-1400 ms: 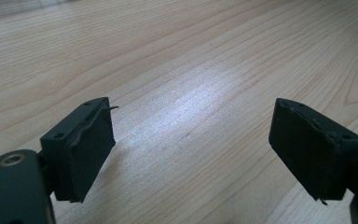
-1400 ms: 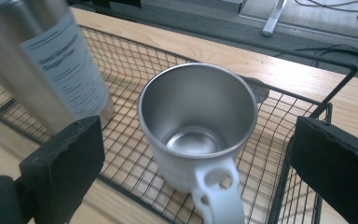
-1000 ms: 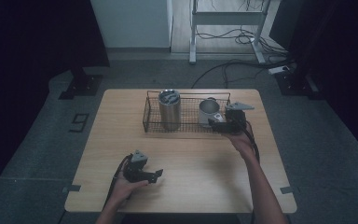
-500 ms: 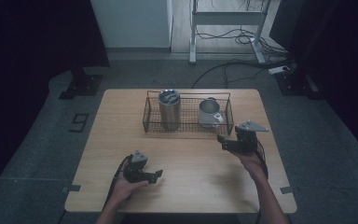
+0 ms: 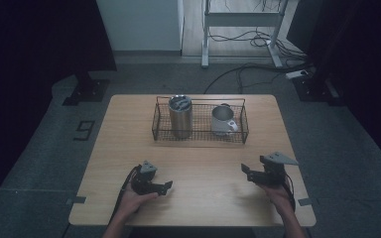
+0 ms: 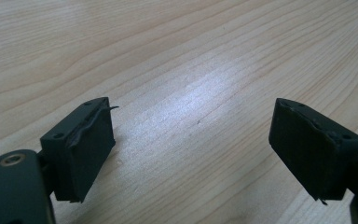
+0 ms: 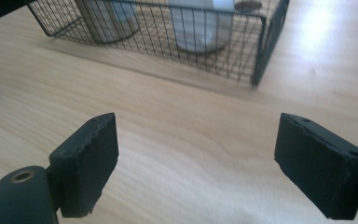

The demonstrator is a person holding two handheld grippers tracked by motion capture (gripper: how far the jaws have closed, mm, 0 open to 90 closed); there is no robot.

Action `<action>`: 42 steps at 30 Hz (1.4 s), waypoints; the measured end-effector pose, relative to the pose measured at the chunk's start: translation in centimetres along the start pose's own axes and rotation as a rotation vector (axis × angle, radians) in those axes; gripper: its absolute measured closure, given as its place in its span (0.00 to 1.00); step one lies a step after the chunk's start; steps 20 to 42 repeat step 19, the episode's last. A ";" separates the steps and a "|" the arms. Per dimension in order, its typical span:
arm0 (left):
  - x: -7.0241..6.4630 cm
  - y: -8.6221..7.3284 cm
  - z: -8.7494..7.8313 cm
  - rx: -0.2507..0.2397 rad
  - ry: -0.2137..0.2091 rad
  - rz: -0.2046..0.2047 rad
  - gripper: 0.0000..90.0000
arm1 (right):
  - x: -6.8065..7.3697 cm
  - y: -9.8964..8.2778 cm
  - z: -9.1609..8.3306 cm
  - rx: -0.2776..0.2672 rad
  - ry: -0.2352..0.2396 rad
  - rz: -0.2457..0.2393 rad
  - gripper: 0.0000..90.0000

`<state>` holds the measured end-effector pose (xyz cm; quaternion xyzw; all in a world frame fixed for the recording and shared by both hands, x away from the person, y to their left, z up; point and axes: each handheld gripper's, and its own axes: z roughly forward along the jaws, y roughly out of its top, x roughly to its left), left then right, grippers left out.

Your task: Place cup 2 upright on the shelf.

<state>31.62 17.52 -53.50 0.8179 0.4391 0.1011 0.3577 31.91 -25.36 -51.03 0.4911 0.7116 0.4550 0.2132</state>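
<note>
Beyond the right gripper's (image 7: 196, 163) parted jaws sits a basket (image 7: 261, 46); left gripper (image 6: 191, 154) gapes over seemingly bare table (image 6: 177, 70).

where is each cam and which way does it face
High view: above the person's side, looking forward and down at the table, basket, both forearms and the left gripper and right gripper.
Left gripper view: on the left gripper, facing bare tabletop between its open fingers.
Right gripper view: on the right gripper, facing the basket.
Shared: high and right gripper views both show the basket.
</note>
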 end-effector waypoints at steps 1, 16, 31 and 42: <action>0.0 0.0 0.0 0.001 0.000 -0.002 0.16 | -0.1 -0.4 -0.1 0.004 0.001 0.004 0.15; 0.3 -0.2 -0.2 -0.001 0.001 -0.018 0.16 | -1.2 -2.5 0.5 0.048 -0.023 0.013 0.15; 0.4 -0.2 -0.2 -0.001 0.000 -0.023 0.16 | -1.2 -2.4 0.5 0.044 -0.027 0.016 0.16; 0.4 -0.2 -0.2 -0.001 0.000 -0.023 0.16 | -1.2 -2.4 0.5 0.044 -0.027 0.016 0.16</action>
